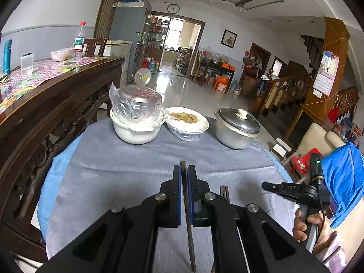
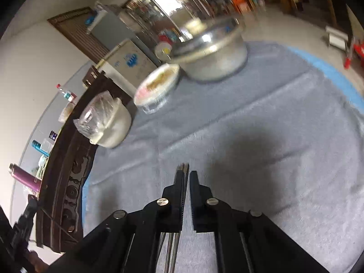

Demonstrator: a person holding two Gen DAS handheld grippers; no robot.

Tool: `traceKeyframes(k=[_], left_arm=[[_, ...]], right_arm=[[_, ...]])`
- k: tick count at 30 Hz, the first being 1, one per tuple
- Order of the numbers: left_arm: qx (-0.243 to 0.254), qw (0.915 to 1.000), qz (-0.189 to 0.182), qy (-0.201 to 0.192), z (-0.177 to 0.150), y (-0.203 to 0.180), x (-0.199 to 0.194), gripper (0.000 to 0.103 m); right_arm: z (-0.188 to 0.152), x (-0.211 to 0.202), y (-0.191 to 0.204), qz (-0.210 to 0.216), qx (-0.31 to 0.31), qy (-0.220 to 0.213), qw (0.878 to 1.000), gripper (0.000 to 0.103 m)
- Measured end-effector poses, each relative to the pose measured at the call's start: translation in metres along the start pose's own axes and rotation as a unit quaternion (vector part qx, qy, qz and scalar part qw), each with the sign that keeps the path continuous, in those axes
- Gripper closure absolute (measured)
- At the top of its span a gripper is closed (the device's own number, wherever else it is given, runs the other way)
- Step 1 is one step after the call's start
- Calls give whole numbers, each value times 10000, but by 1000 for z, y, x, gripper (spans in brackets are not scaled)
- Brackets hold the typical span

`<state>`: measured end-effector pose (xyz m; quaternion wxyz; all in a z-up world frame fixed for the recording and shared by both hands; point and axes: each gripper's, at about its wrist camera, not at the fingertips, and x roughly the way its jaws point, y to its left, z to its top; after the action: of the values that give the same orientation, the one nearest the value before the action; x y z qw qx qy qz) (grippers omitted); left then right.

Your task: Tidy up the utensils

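Observation:
My left gripper [image 1: 184,170] is shut on a dark chopstick [image 1: 187,207] that runs lengthwise between its pads, above the grey cloth [image 1: 127,166]. More chopsticks [image 1: 224,192] lie on the cloth just right of it. My right gripper [image 2: 186,174] holds a bundle of metal chopsticks [image 2: 184,170] against its left pad, a narrow gap showing on the right; this view is blurred. The right gripper also shows in the left wrist view [image 1: 284,190] at the right, held in a hand.
At the far side of the round table stand a white pot with a plastic-wrapped bowl [image 1: 136,116], a wrapped dish of food [image 1: 187,121] and a lidded metal pot [image 1: 237,128]. A dark wooden table [image 1: 45,95] with bottles stands at the left.

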<state>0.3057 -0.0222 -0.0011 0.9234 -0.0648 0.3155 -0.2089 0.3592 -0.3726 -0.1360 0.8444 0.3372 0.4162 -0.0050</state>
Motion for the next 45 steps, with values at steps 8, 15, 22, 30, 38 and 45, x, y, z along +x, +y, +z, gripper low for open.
traceKeyframes(k=[8,15,22,30,38,45], left_arm=[[-61,9999,51,64,-6,0,-1,98],[28,9999,72,140,-6,2,6,98],[-585,9895,409,1259,-27,48,58,98],[-939,9664,661,2299,-42,76,127,61],[-1090,9509,1140,2663,-48,84,177,66],[-667,9557,1274,2568,-57,65,195,95]], right_arm=[[-5,60,18,-276,-255,645,9972,60],[-21,101,43,-1136,-1250,759,9827,65],[-16,86,14,-1789,-1287,412,9745,86],[3,58,-6,-882,-360,489,9942,82],[-6,93,29,-503,-658,1058,9909,82],[-20,115,47,-1135,-1291,950,9805,84]])
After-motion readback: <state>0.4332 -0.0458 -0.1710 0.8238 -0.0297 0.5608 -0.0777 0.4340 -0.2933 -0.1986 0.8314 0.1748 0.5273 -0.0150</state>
